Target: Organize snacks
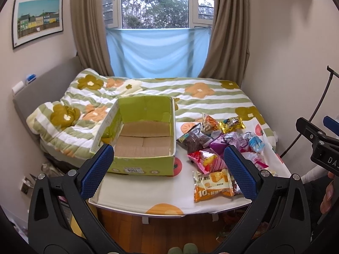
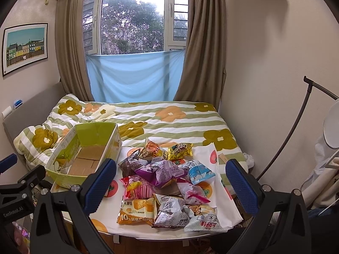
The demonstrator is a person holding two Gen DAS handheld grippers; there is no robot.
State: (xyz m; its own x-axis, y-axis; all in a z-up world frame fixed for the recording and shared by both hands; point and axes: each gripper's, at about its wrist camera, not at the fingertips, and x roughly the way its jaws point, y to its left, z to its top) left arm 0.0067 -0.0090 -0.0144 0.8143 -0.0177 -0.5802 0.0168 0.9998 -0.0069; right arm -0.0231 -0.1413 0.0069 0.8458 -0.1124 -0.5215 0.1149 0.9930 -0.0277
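Zero packets are in the box so far, by the look of it. Going left to right: the left gripper [image 1: 167, 169] hangs over the near edge of the table [image 1: 148, 192] with its jaws wide apart and nothing between them, lined up roughly with the green cardboard box [image 1: 139, 163]. That box is open-topped, bare brown corrugated floor inside, and its left wall is bent and splayed outward. I reckon a packet dropped near that side could slide out over the sagging flap, or the light box could just scoot on the smooth printed tablecloth if it gets bumped.

Right of the box is the snack pile [image 2: 167, 180], all crinkly foil and plastic pillow bags, puffy and slippery, heaped on each other. The orange cake packet [image 2: 136, 211] sits nearest, flat-ish, probably the easiest grab. The white packet [image 2: 203, 222] is right at the near edge, so a nudge could send it to the floor. Pinching a puffy bag mid-belly might pop it or let it squirt out; a sealed edge seems safer.

The right gripper [image 2: 171, 182] also hovers empty above the pile, jaws spread apart.
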